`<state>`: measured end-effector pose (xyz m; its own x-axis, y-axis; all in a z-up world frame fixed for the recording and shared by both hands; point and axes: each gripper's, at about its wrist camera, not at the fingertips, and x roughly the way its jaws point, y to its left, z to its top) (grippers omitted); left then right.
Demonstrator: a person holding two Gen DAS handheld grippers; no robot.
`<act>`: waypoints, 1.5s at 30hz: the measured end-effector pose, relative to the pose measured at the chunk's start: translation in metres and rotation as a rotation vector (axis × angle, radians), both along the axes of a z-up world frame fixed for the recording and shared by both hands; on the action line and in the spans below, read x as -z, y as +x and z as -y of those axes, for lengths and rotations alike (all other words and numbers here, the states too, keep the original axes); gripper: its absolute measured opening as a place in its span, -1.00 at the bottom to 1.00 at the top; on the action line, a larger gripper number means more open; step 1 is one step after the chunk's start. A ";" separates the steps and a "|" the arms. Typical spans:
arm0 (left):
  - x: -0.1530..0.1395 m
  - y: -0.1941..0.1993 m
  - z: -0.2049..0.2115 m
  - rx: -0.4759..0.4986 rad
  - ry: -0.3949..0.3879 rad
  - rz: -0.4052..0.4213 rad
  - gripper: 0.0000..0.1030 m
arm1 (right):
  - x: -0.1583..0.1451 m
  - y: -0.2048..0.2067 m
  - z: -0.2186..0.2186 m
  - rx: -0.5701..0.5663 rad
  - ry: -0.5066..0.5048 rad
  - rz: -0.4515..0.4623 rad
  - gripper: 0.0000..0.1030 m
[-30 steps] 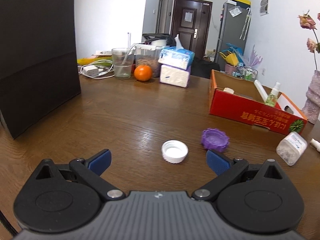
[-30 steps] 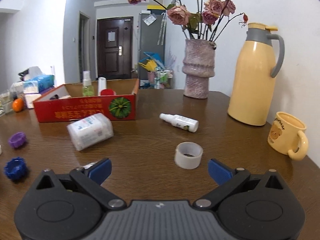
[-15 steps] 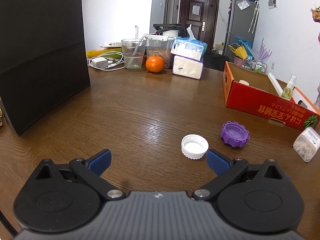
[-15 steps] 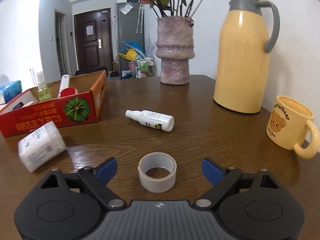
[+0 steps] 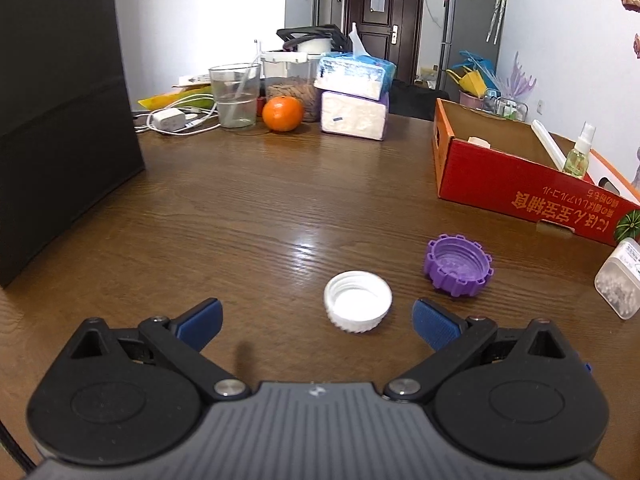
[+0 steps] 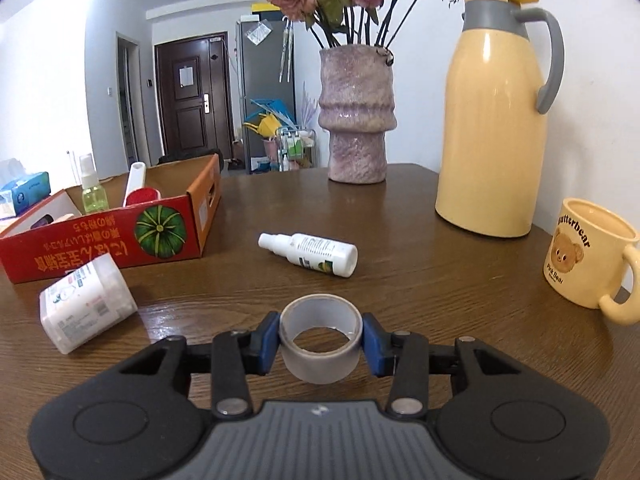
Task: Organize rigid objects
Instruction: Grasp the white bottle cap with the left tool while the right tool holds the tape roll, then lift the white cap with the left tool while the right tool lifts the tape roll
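My right gripper (image 6: 320,342): jaws have just been closing and both blue pads now press the sides of 1 roll of clear tape (image 6: 319,338), which stands on the table (image 6: 440,280) w/ its hole facing up. My left gripper (image 5: 316,318): jaws spread wide, nothing held; 1 white cap (image 5: 357,307) lies open side up on the wood between the pads, nearer the right-hand pad, no contact w/ either. Caps in the left view: 2 total, the 2nd being 1 purple cap (image 5: 458,265), also open side up, just beyond the right-hand pad. Loose items ahead of the right gripper: 1 white spray bottle (image 6: 309,254) on its side, 1 clear plastic tub (image 6: 86,306) tipped over beside the red box (image 6: 100,246). Inside the box: 1 green spray bottle (image 6: 91,192) upright, 1 white tube (image 6: 134,183) leaning; other contents unclear. Also on the table: 1 vase (image 6: 357,114), 1 yellow flask (image 6: 494,120), 1 mug (image 6: 588,258).
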<state>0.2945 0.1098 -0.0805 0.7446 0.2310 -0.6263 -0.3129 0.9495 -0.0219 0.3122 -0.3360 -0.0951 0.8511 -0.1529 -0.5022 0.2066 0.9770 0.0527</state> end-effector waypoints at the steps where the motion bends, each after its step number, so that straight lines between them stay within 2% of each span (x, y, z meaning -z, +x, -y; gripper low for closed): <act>1: 0.002 0.003 0.002 -0.002 0.002 -0.002 1.00 | 0.000 -0.001 0.000 0.000 -0.002 0.005 -0.19; 8: 0.012 0.020 0.009 -0.008 0.043 -0.028 0.99 | -0.002 -0.003 -0.002 -0.007 -0.006 0.021 -0.18; 11: 0.014 0.026 0.010 0.001 0.049 -0.028 0.88 | -0.002 -0.004 -0.003 -0.009 -0.007 0.025 -0.19; 13: 0.017 0.030 0.011 0.021 0.044 -0.042 0.58 | -0.002 -0.005 -0.003 -0.009 -0.007 0.028 -0.18; 15: 0.018 0.031 0.010 0.034 0.026 -0.042 0.50 | -0.002 -0.006 -0.002 -0.010 -0.008 0.030 -0.18; 17: 0.018 0.031 0.010 0.038 0.025 -0.035 0.33 | -0.002 -0.006 -0.003 -0.011 -0.008 0.031 -0.18; 21: 0.017 0.029 0.012 0.067 0.027 -0.020 -0.20 | -0.003 -0.007 -0.003 -0.010 -0.008 0.034 -0.18; 34: 0.014 0.023 0.007 0.081 -0.029 0.005 -0.20 | -0.004 -0.011 -0.005 -0.006 -0.015 0.052 -0.18; 45: 0.001 0.005 0.011 0.073 -0.047 0.082 -0.20 | -0.009 -0.026 -0.024 -0.019 -0.035 0.115 -0.18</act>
<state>0.2995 0.0990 -0.0817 0.8074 0.1456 -0.5717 -0.2380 0.9671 -0.0898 0.2864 -0.3117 -0.0857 0.9055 -0.1519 -0.3962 0.1826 0.9823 0.0408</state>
